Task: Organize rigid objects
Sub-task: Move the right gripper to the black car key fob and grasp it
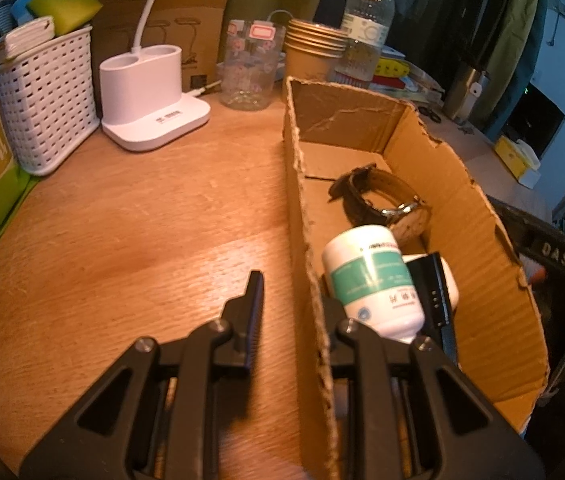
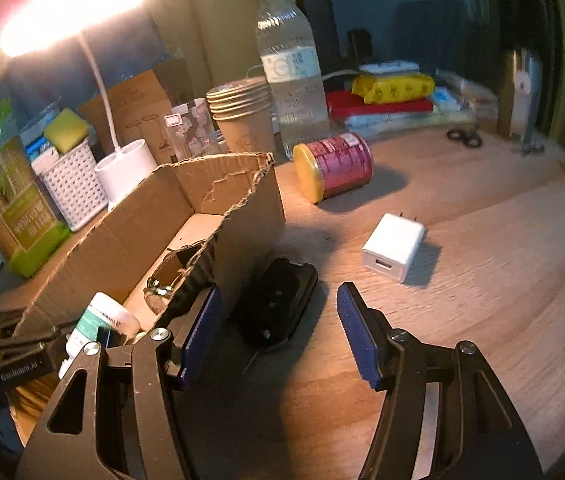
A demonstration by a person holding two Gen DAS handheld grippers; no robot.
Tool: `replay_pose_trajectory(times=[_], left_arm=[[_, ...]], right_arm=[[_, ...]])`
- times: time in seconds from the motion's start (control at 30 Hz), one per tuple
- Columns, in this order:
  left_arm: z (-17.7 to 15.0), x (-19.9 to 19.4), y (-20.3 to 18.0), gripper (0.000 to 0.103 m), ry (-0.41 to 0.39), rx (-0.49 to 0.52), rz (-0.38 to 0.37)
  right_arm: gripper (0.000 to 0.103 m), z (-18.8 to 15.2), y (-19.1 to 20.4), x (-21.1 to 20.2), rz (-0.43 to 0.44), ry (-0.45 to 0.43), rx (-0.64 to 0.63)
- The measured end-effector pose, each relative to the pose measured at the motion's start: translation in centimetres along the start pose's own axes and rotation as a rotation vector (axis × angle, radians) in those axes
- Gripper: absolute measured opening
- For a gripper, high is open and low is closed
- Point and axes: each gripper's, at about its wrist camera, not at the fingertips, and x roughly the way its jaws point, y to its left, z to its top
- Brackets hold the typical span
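1. Corrugated brown card fills the left wrist view: the cardboard box [image 1: 422, 184], torn along its rim, stands on the wooden tabletop [image 1: 142, 220]. The left hand-held gripper [image 1: 318, 304] straddles the box's near-left wall, one finger outside and one inside, its jaws apart and clamped on nothing.
2. Inside the box lie a white bottle [image 1: 374, 284] with a green label, on its side, and beyond it a wristwatch [image 1: 386, 200] with a dark strap. A black finger of the other gripper touches the bottle's right side.
3. Behind stand a white lattice basket [image 1: 46, 100] holding a yellow-green sponge [image 1: 64, 2], a white lamp base [image 1: 150, 96], a clear jar [image 1: 250, 64], stacked paper cups [image 1: 312, 52] and a water bottle [image 1: 366, 28].
4. In the right wrist view, the right hand-held gripper [image 2: 278, 320] hovers with jaws wide apart, empty. Its left finger is against the box's right wall [image 2: 242, 216], which hides most of the watch.
5. Between the fingers, just beside the box, a black flat object [image 2: 278, 304] lies on the tabletop; what it is I cannot tell.
6. Farther right rest a white USB charger [image 2: 394, 246] and, beyond it, a red can [image 2: 334, 166] on its side, well apart from the box. Scissors [image 2: 464, 138] lie near the back.
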Motion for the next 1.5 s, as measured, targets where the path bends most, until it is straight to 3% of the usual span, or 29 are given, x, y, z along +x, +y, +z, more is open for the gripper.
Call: replay_pose_trajectory(times=[0.47, 0.77, 0.97, 1.3, 1.5], left_arm=[[0.0, -0.1, 0.0, 0.021, -0.001, -0.005, -0.002], [0.1, 0.1, 0.0, 0.021, 0.006, -0.010, 0.000], [0.2, 0.2, 0.1, 0.021, 0.011, -0.008, 0.003], [0.3, 0.6, 0.0, 0.021, 0.017, -0.001, -0.003], [0.3, 0.6, 0.0, 0.021, 0.017, -0.001, -0.003]], right_arm=[[0.063, 0.3, -2.5, 2.5, 0.137, 0.094, 0.156], [0.063, 0.3, -3.6, 2.3, 0.124, 0.094, 0.189], [0.063, 0.6, -1.9, 2.9, 0.078, 0.109, 0.101], [0.063, 0.8, -0.8, 2.5, -0.118, 0.094, -0.068], [0.063, 0.5, -2.1, 1.6, -0.181, 0.078, -0.058]])
